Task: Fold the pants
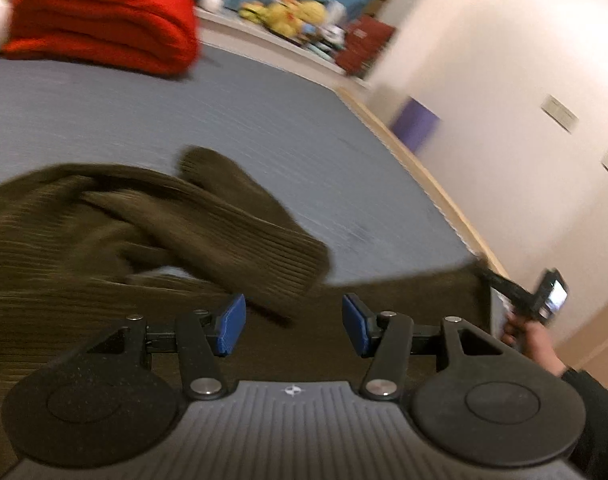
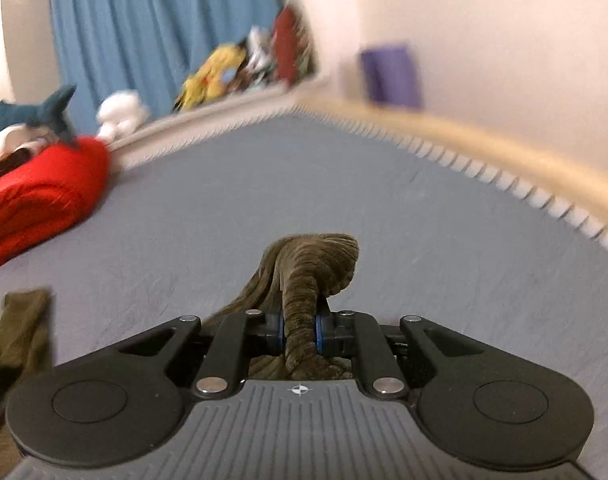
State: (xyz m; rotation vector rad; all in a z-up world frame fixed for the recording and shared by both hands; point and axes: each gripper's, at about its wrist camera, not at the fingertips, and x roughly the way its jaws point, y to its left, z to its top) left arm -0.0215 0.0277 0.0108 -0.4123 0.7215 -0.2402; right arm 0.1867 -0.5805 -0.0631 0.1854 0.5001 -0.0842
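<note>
While ribbed olive pants (image 2: 304, 300) bunch between the pinching right gripper (image 2: 299, 334), left gripper (image 1: 293, 322) spread, empty.

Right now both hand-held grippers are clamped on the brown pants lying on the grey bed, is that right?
Not quite. Only the right hand-held gripper is clamped on the brown pants. The left wrist view shows the left hand-held gripper open, its pads apart above the fabric on the grey bed.

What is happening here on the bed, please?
A person is folding olive-brown corduroy pants on a grey-blue bed, with a handheld claw in each hand. The right claw is shut on a bunched part of the fabric. The left claw is open above the pants, gripping nothing. The pants lie rumpled, not yet folded.
</note>
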